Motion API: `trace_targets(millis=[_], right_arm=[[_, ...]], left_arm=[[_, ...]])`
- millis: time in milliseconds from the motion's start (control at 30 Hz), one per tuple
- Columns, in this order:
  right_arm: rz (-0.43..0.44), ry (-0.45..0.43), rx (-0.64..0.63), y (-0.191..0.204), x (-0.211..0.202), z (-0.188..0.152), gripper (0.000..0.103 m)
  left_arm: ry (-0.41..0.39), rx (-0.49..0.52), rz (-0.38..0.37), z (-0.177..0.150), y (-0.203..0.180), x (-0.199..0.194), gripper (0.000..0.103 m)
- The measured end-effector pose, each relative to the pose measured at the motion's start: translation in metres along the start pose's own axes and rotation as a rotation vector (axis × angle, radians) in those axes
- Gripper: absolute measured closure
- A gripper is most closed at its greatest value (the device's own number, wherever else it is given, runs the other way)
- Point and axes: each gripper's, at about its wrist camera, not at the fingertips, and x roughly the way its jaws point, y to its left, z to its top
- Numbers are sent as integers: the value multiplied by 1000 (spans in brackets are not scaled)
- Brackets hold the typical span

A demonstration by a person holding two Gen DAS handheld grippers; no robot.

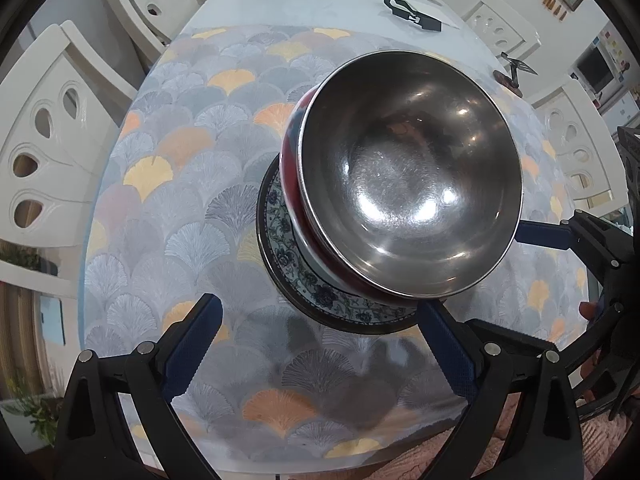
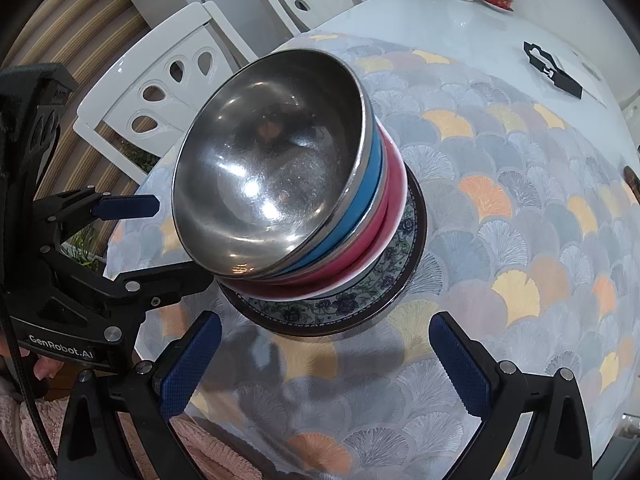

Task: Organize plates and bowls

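Table (image 1: pixel 280 12) first, since it carries everything: a pale glossy top with a fan-patterned cloth (image 1: pixel 168 208) spread over its near part, and the stack stands on that cloth, your landmark here. Lowest in the stack is a dark-rimmed plate (image 2: pixel 416 240) with a blue floral plate (image 2: pixel 320 304) nested on it; both look ceramic, so judge them heavy, stiff, glazed-slippery and liable to chip if knocked. Above them sit a pink bowl (image 2: pixel 360 252) and a blue bowl (image 2: pixel 368 184), and topmost a steel bowl (image 1: pixel 412 176), empty and mirror-bright; it should be light and hard to damage, but slick, and it may ring and skate if nudged. The upper bowls seem to lean toward you, though the fisheye may exaggerate that, so treat the pile as top-heavy. Your left tongs (image 1: pixel 320 352) hover just in front of the stack, jaws spread wide and holding nothing, its right finger (image 1: pixel 448 352) close to the dark rim. Your right tongs (image 2: pixel 326 364) likewise hang in front of the stack, fully spread and empty; in the left wrist view one blue pad (image 1: pixel 544 234) pokes in just to the stack's right. If you must lift anything, pinch the steel bowl at its rolled rim, one pad inside and one outside, rather than squeezing the rounded wall. For the plates, slide a finger under the dark rim and clamp the lip firmly; don't drag them, since the cloth may bunch.
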Motion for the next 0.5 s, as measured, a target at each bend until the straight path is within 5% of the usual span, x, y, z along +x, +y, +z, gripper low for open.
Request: trace_targets(millis=[500], right_arm=[[0,10,12,-2,3,-2,0]], left_arm=[[-12,19,29,-1,-6,-2,5]])
